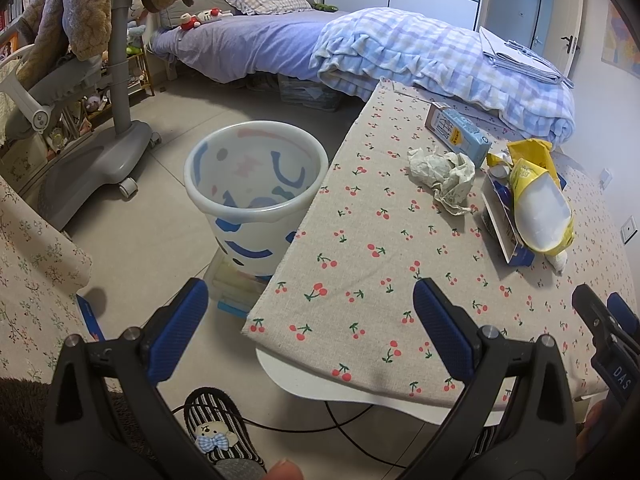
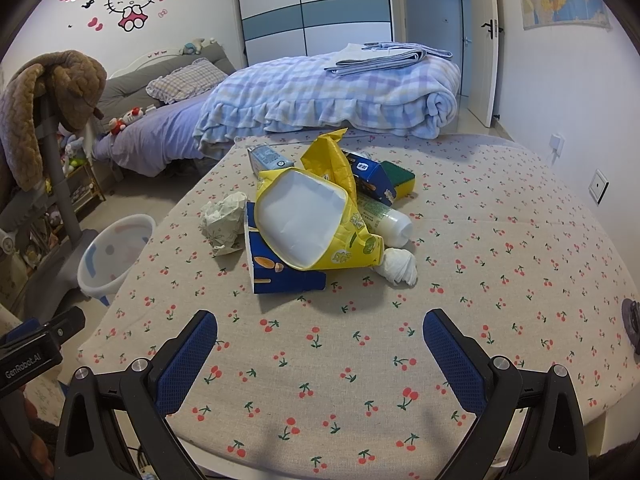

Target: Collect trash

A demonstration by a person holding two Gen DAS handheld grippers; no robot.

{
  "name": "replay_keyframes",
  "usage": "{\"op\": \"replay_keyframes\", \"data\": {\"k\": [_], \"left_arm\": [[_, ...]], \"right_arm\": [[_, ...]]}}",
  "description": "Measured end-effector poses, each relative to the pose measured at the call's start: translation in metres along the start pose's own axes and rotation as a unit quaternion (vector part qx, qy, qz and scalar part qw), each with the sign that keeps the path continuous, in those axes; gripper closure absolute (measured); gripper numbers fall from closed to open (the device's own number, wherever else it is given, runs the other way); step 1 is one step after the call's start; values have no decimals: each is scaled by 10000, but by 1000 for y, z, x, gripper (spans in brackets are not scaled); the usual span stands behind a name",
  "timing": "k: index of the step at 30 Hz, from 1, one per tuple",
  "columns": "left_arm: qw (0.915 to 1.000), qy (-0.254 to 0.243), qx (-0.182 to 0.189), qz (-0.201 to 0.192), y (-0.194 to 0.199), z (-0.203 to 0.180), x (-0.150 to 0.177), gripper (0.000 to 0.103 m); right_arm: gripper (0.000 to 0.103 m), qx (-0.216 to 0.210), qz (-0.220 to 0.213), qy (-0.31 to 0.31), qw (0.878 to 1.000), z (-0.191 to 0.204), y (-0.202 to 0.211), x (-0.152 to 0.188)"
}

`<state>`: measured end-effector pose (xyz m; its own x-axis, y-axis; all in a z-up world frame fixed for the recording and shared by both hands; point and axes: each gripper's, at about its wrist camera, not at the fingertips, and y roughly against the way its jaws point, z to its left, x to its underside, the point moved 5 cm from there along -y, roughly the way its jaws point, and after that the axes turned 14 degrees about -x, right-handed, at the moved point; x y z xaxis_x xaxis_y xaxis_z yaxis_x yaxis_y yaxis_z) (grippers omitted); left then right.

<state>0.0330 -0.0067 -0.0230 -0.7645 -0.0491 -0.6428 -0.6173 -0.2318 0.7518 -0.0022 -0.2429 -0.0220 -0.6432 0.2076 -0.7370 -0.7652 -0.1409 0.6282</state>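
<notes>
Both grippers, left (image 1: 310,300) and right (image 2: 320,332), hung wide open and empty. The torn yellow plastic bag (image 2: 316,216) topped the trash pile mid-table (image 2: 500,240); the white patterned plastic bin (image 1: 256,184) stood on the floor left.

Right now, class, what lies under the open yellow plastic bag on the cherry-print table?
The yellow plastic bag rests on a blue cardboard box and a white plastic bottle. A twisted white tissue pokes out beside it. Anything beneath its middle is covered.
</notes>
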Motion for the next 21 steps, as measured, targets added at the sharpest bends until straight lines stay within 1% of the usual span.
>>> {"op": "replay_keyframes", "data": {"k": [11, 16, 21], "left_arm": [[10000, 0, 12, -6, 0, 1, 1, 1], [9999, -56, 102, 20, 0, -1, -2, 1], [9993, -245, 278, -5, 2, -8, -12, 1]], "right_arm": [[0, -12, -5, -17, 10000, -1, 1, -1], [0, -43, 16, -2, 10000, -1, 2, -3], [0, -99, 12, -24, 9999, -3, 8, -23]]}}
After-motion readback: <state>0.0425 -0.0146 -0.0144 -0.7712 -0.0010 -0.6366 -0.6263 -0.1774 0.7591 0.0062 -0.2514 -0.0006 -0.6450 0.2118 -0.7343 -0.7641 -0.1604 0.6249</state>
